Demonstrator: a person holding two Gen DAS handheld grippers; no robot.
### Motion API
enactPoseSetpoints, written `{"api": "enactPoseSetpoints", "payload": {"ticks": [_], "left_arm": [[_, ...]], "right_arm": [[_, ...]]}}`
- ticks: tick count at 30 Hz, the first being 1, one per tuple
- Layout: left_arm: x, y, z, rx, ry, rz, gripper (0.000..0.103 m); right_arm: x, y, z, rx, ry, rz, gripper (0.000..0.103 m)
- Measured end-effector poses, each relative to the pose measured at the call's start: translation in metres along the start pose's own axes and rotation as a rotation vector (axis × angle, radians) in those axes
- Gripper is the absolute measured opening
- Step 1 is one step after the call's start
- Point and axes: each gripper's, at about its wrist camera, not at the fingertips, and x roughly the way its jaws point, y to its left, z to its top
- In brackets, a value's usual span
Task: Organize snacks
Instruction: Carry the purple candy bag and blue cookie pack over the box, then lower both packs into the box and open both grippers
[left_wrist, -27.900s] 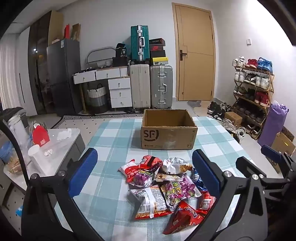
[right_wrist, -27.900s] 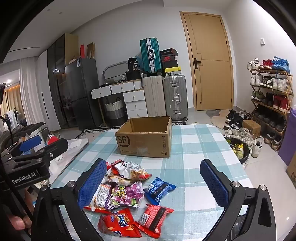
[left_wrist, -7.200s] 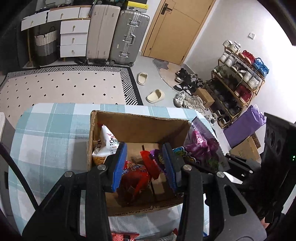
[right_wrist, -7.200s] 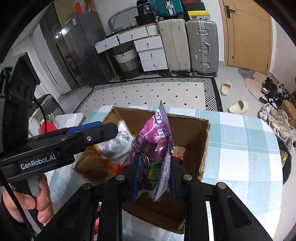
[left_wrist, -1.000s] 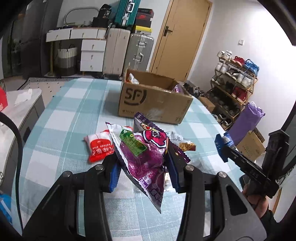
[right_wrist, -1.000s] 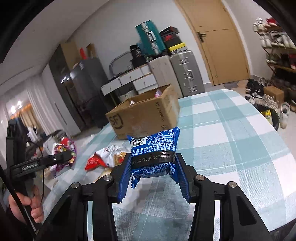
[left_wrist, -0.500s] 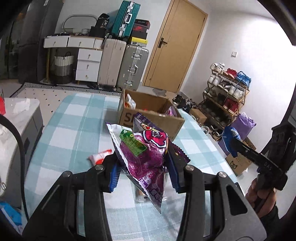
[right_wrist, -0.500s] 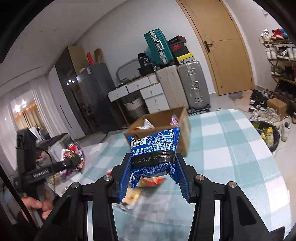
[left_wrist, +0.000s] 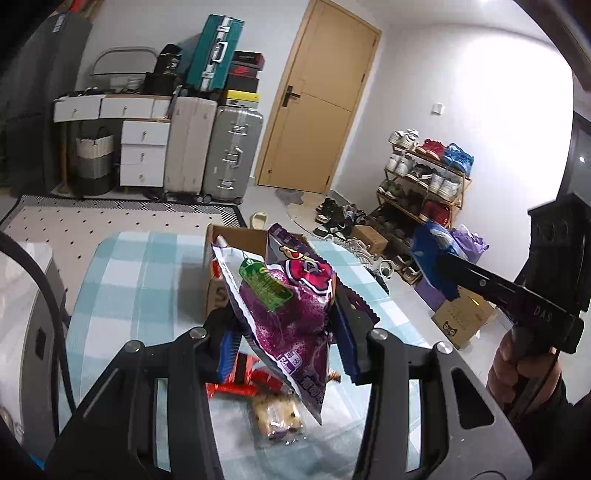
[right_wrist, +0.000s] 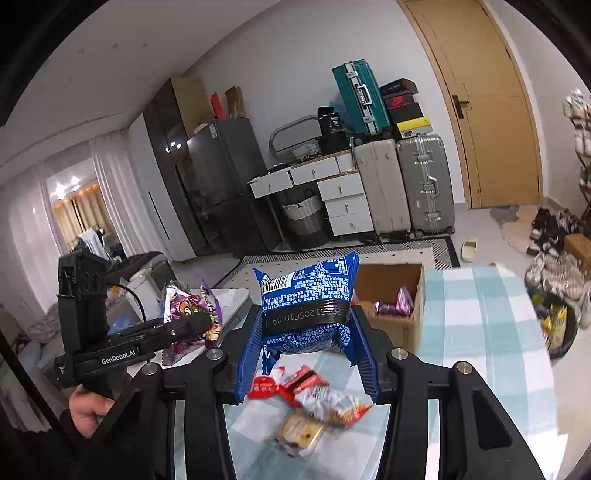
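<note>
A purple bag (left_wrist: 291, 314) was held between the closed fingers of the left gripper (left_wrist: 286, 332), pinched across its middle and lifted above the table (left_wrist: 147, 266). A blue packet (right_wrist: 308, 306) was clamped the same way in the right gripper (right_wrist: 306, 354), its lower part squeezed between the pads. The box (right_wrist: 395, 295) stood open farther along the table, with pink and purple wrappers visible inside. A red wrapper (right_wrist: 291, 384) and a clear biscuit pack (right_wrist: 299, 435) lay on the table below the grippers, not yet boxed.

The step in hand was judged to be the carry to the box. Each snack would best be brought right over the opening before release, so that nothing caught on the near wall or an upright flap. The purple bag hung long below the fingers, so it would need to be raised enough for its lower corner to pass the rim. The two grippers were close together in both views; one drop at a time, with the other gripper kept aside, would avoid a clash. Fingers should be opened only once the packet was within the walls.
</note>
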Motion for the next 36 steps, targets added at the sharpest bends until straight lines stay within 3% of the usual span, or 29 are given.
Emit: {"api": "enactPoseSetpoints", "payload": {"ticks": [13, 18, 22, 28, 36], "left_arm": [[0.047, -0.022, 0.078, 0.080, 0.034, -0.004, 0.041], [0.086, -0.036, 0.108, 0.108, 0.042, 0.009, 0.041], [0.125, -0.043, 0.129, 0.102, 0.063, 0.010, 0.041], [0.181, -0.020, 0.152, 0.055, 0.112, 0.048, 0.041], [0.252, 0.020, 0.164, 0.034, 0.170, 0.092, 0.041]], "right_arm": [[0.038, 0.011, 0.059, -0.087, 0.040, -0.015, 0.046], [0.058, 0.002, 0.076, -0.107, 0.043, -0.038, 0.046], [0.083, -0.021, 0.092, -0.041, 0.063, -0.034, 0.046], [0.127, -0.057, 0.114, 0.020, 0.094, -0.072, 0.046], [0.180, -0.082, 0.120, -0.016, 0.163, -0.107, 0.046]]}}
